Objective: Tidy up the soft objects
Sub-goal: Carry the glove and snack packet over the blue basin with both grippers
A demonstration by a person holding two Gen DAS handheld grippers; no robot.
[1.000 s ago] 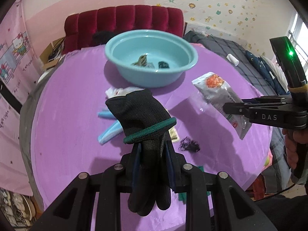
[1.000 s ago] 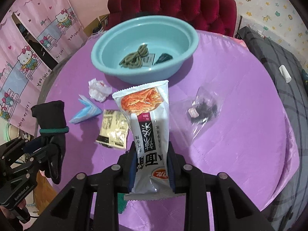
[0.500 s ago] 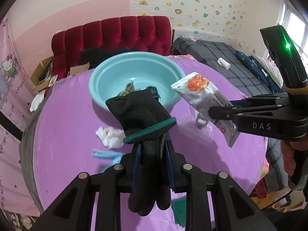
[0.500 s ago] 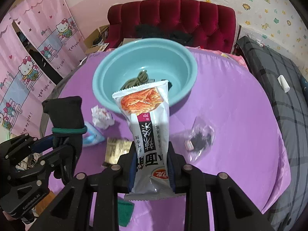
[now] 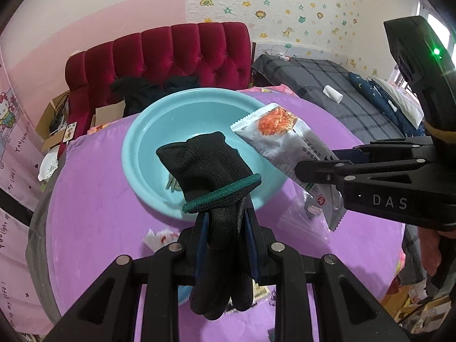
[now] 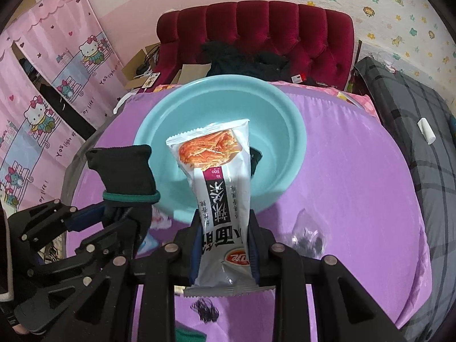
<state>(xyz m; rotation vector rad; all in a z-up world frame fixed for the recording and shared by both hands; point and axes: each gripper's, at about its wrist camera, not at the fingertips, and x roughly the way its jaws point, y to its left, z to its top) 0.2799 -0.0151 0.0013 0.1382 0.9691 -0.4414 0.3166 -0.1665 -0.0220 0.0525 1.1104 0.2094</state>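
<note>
Two tongs tilt steeply down over the teal basin (image 6: 287, 131). Left tongs (image 5: 226, 228) clamp a black glove (image 5: 208, 168), cuff pointing far, fingers hanging near. Right tongs (image 6: 223, 242) clamp a snack packet (image 6: 219, 171), long axis near-to-far.

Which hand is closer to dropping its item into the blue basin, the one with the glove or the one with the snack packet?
Likely the left. In its own view the black glove in the left gripper covers the basin's middle. The snack packet in the right gripper hangs nearer the front rim.
</note>
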